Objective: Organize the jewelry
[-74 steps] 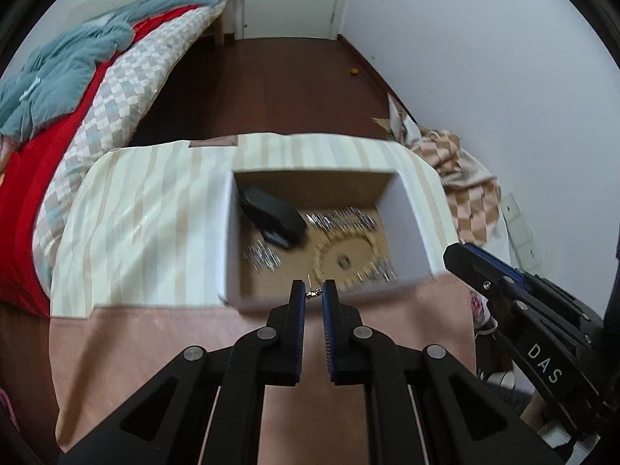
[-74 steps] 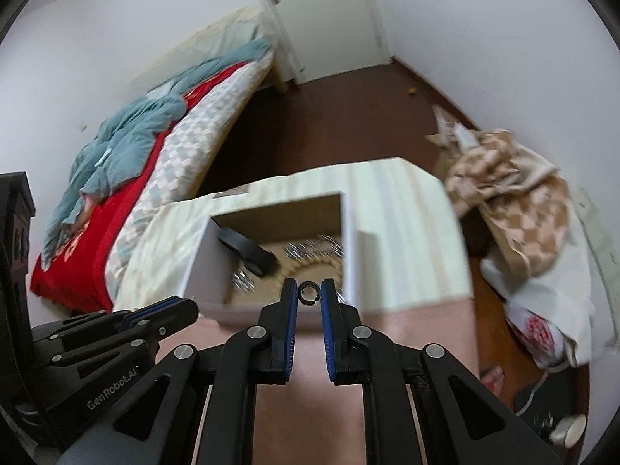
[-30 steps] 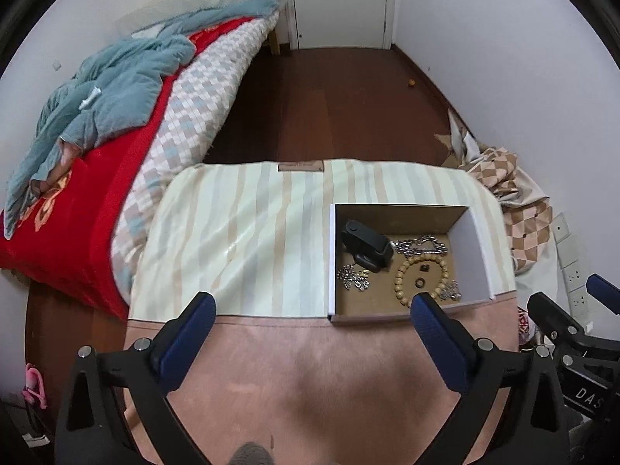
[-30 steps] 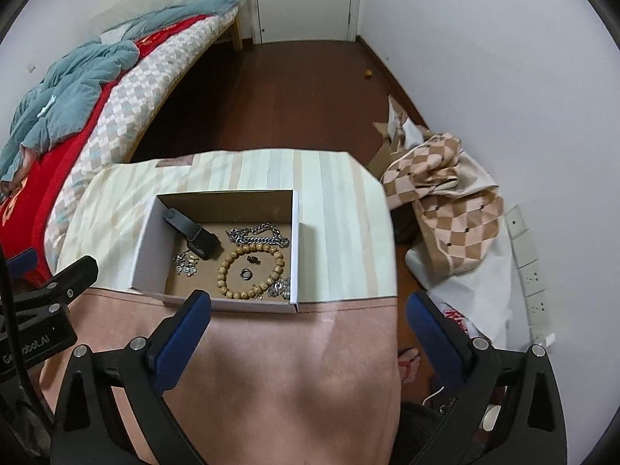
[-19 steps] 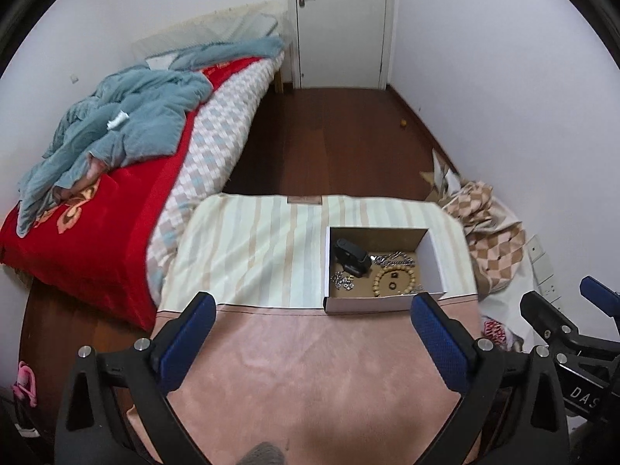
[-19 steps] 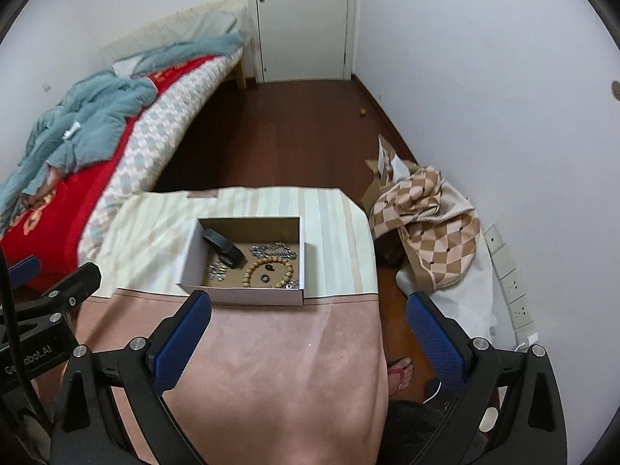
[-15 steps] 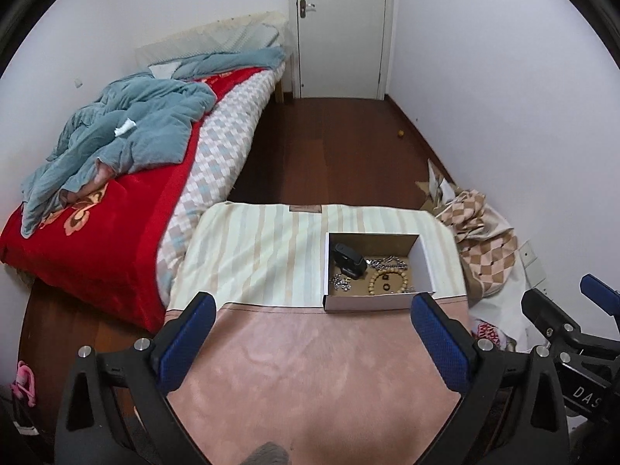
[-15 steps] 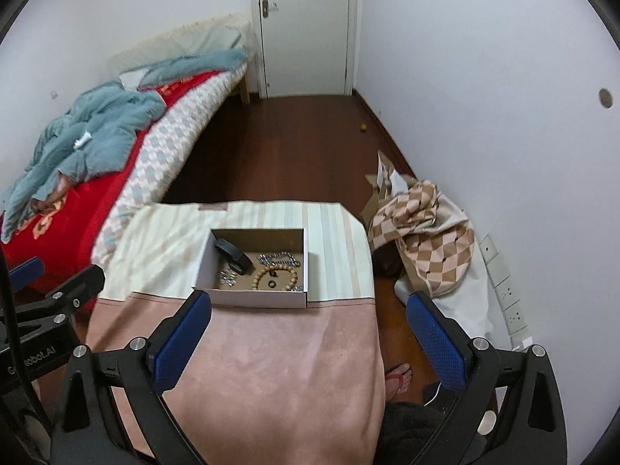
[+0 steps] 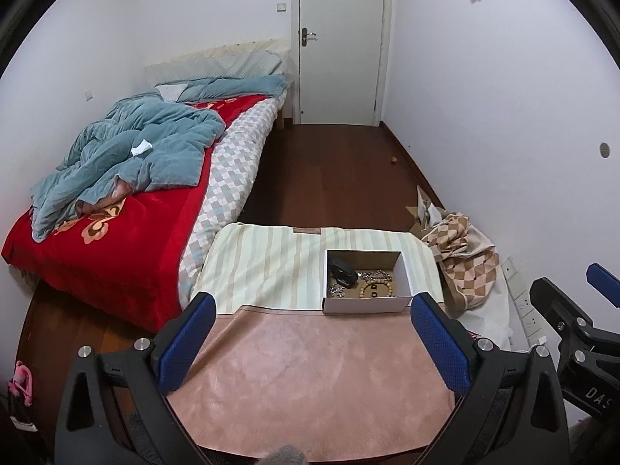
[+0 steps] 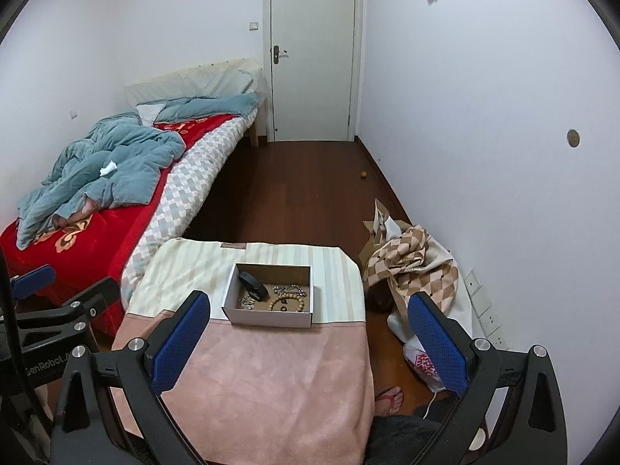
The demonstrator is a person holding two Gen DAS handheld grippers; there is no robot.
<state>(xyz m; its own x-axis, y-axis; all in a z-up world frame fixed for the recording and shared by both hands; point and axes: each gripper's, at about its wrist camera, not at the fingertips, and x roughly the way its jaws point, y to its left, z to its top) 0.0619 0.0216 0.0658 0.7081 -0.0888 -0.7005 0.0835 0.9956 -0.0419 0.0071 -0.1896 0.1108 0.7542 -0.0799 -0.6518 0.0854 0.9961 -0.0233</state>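
While both tools hover high above the pink cloth (image 9: 310,379), the left gripper (image 9: 310,310) and right gripper (image 10: 306,310) stand spread wide with nothing between their blue pads. Farther off, the white box (image 10: 267,316) sits on the striped cloth (image 9: 267,259), holding a bead bracelet (image 10: 288,303), chains and a black object.
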